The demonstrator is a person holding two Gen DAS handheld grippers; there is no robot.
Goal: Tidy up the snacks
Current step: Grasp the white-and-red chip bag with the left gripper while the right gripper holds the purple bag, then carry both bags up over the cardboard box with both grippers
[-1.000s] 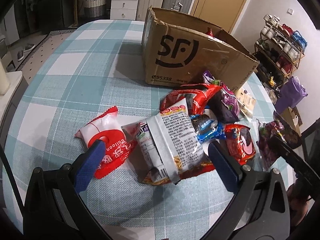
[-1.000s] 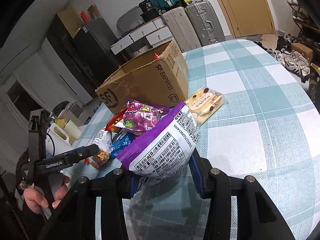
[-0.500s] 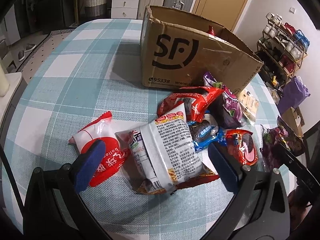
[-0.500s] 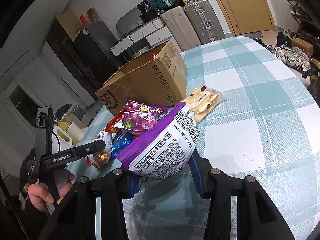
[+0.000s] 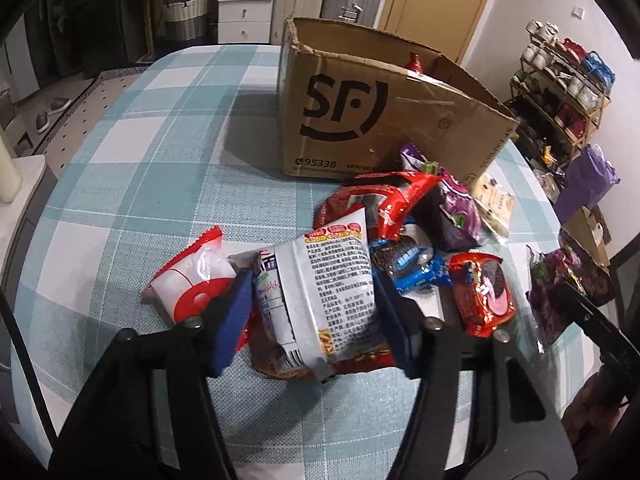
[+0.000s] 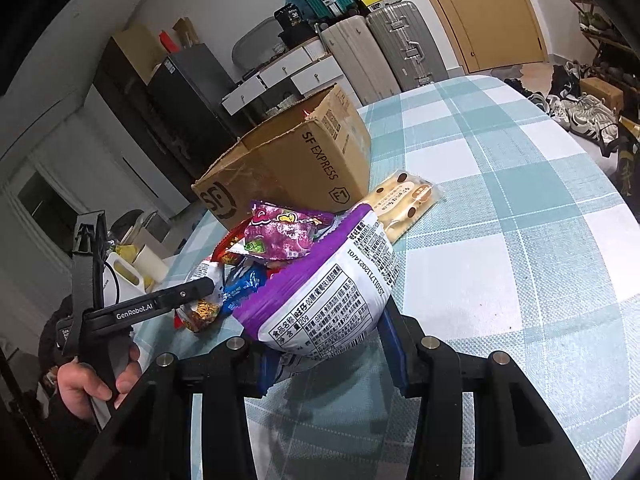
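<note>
My left gripper (image 5: 312, 312) is shut on a silver snack bag (image 5: 324, 288) that lies at the near side of a pile of snacks on the checked table (image 5: 160, 152). My right gripper (image 6: 324, 344) is shut on a purple-and-white snack bag (image 6: 328, 292) and holds it above the table. An open SF cardboard box (image 5: 380, 120) stands behind the pile; it also shows in the right wrist view (image 6: 296, 160). The left gripper (image 6: 192, 292) shows in the right wrist view at the pile's left.
A red-and-white packet (image 5: 192, 280) lies left of the silver bag. Oreo packs (image 5: 412, 264), a red packet (image 5: 484, 292) and a purple bag (image 5: 456, 212) lie to its right. A beige biscuit pack (image 6: 404, 204) lies by the box. Suitcases and drawers stand behind.
My left gripper's fingers have closed from wide open onto the silver bag and moved forward. My right gripper still holds the purple bag, nearly in the same place.
</note>
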